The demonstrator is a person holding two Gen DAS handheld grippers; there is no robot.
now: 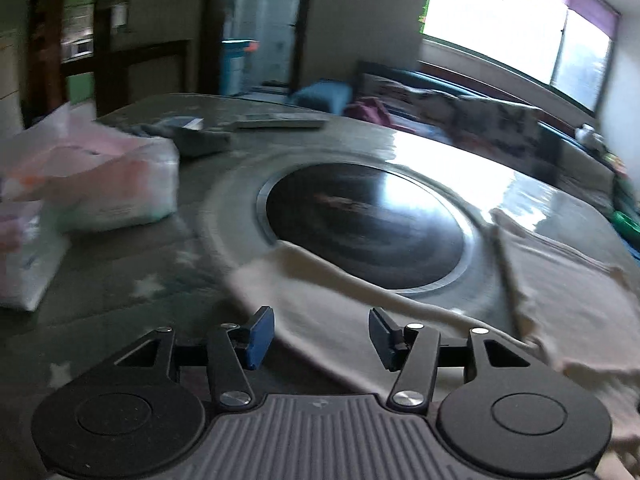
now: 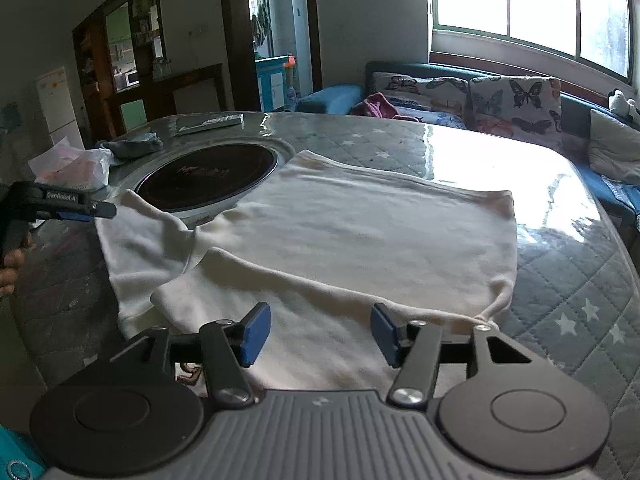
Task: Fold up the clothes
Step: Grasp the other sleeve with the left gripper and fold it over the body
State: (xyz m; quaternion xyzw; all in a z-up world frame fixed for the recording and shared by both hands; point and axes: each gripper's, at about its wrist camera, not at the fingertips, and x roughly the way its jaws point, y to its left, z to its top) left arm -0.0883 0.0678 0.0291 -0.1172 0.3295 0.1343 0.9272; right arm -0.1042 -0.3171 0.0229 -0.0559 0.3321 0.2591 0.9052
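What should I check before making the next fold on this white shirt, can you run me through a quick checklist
1. Left gripper empty: ok, jaws apart, nothing between them.
2. Right gripper empty: ok, jaws apart above the cloth, not pinching it.
3. White shirt lying flat on the table: mostly ok; the body is smooth, the near edge is already folded over.
4. Sleeve tucked in: not ok, it sticks out to the left and is rumpled.
5. Shirt clear of the round black plate: not ok, the cloth touches its rim.
6. Plastic bag away from the shirt: ok.
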